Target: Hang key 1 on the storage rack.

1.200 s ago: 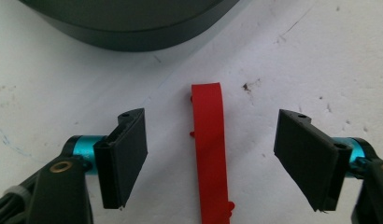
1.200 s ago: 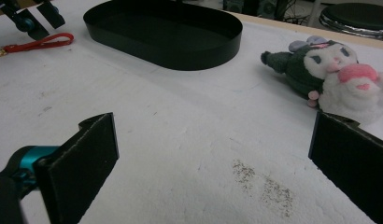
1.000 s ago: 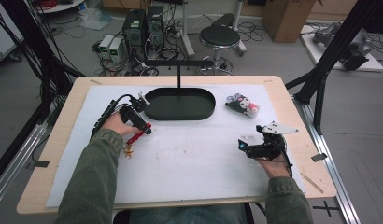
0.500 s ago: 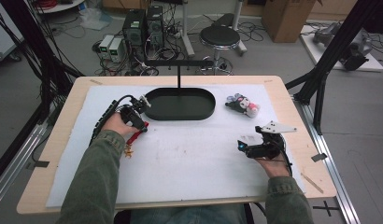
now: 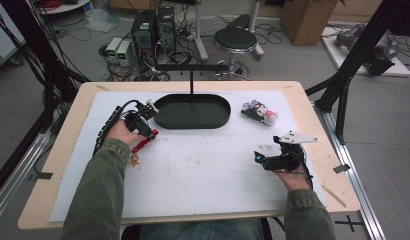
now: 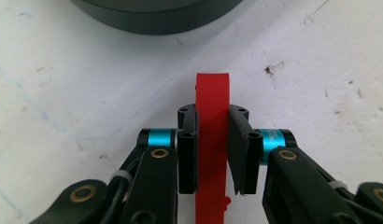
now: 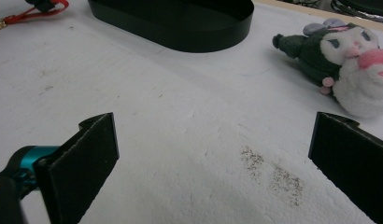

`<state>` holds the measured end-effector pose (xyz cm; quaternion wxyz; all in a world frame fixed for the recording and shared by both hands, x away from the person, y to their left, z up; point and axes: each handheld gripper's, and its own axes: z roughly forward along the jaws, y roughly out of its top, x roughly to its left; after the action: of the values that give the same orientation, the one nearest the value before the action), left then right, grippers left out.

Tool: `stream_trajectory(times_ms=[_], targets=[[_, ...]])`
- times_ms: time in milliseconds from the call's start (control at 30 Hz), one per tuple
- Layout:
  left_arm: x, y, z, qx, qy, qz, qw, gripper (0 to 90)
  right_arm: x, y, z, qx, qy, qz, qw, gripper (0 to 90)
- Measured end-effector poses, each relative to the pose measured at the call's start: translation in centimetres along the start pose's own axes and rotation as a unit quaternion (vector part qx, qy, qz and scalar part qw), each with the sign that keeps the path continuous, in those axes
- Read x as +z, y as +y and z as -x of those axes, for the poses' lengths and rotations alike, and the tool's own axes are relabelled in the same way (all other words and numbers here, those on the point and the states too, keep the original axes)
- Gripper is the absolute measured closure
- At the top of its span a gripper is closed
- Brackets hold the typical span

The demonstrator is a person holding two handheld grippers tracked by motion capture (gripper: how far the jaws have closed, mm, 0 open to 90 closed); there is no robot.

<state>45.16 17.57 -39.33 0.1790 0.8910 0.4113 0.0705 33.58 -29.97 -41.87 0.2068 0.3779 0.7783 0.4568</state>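
A red strap point(image 6: 212, 93) with a small gold charm point(image 5: 134, 160) at its near end lies on the white mat, left of the black oval tray point(image 5: 193, 111). My left gripper point(image 5: 145, 127) stands at the tray's left end. In the left gripper view this gripper point(image 6: 212, 114) is shut on the red strap, which runs up between the jaws toward the tray wall point(image 6: 157, 21). My right gripper point(image 5: 259, 159) rests low at the right of the mat. In the right gripper view it point(image 7: 217, 140) is wide open, with bare mat between the jaws.
A small plush toy point(image 5: 260, 112) in black, white and pink lies right of the tray, also ahead of the right gripper point(image 7: 348, 60). A thin black post point(image 5: 191, 80) rises behind the tray. The wooden table edge point(image 5: 313, 115) borders the mat.
My left gripper has shifted slightly toward the tray's left end, and the red strap has come along with it. The right gripper has barely moved.
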Motion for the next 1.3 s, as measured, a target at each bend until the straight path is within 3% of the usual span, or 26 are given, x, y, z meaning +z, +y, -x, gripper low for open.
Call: stream_trajectory(times_ms=[167,267,467,533,600,667,833,900,967,1033,1100,1167,1233,1300], targets=[[-1.9,-0.4,0.2,-0.009,0.006,0.016,0.9998,74.9,-0.2,0.0,0.0,0.000,0.006,0.005,1.0000,0.7],[-3.1,-0.7,0.3,-0.026,-0.007,0.026,0.9993,74.9,-0.2,0.0,0.0,-0.003,0.006,0.008,1.0000,0.7],[-5.8,-1.2,0.0,-0.054,-0.007,0.086,0.9948,74.9,-0.4,0.0,0.1,0.002,0.009,0.013,0.9999,0.7],[-6.6,-1.3,0.0,-0.059,-0.016,0.095,0.9936,74.9,-0.4,0.0,0.1,0.004,0.011,0.017,0.9998,0.7],[-7.4,-1.2,0.0,-0.053,-0.006,0.094,0.9942,74.9,-0.4,0.1,0.1,0.005,0.013,0.019,0.9997,0.7],[-8.3,-1.1,0.0,-0.053,-0.001,0.104,0.9932,74.9,-0.3,0.1,0.1,0.007,0.013,0.017,0.9997,0.7],[-11.7,-0.2,0.3,-0.050,-0.001,0.159,0.9861,75.0,-0.4,0.1,0.1,0.011,0.015,0.026,0.9995,0.7],[-13.3,0.0,0.4,-0.050,0.012,0.203,0.9779,75.1,-0.6,0.2,0.1,0.018,0.015,0.029,0.9993,0.7],[-14.3,0.0,0.2,-0.065,0.003,0.239,0.9689,75.2,-0.6,0.2,0.1,0.016,0.015,0.033,0.9992,0.7],[-14.9,0.1,-0.1,-0.072,0.000,0.250,0.9655,75.2,-0.7,0.2,0.0,0.016,0.014,0.033,0.9992,0.7],[-15.5,0.2,-0.5,-0.076,0.007,0.250,0.9654,75.2,-0.6,0.2,0.0,0.014,0.012,0.032,0.9993,0.7],[-15.9,0.2,-0.7,-0.082,0.003,0.257,0.9630,75.2,-0.6,0.2,0.1,0.018,0.012,0.031,0.9993,0.7],[-16.1,0.4,-0.8,-0.086,0.004,0.259,0.9621,75.2,-0.7,0.1,0.3,0.021,0.010,0.034,0.9992,0.7],[-16.3,0.6,-0.9,-0.086,0.011,0.257,0.9626,75.2,-0.8,0.2,0.4,0.022,0.009,0.037,0.9990,0.7]])
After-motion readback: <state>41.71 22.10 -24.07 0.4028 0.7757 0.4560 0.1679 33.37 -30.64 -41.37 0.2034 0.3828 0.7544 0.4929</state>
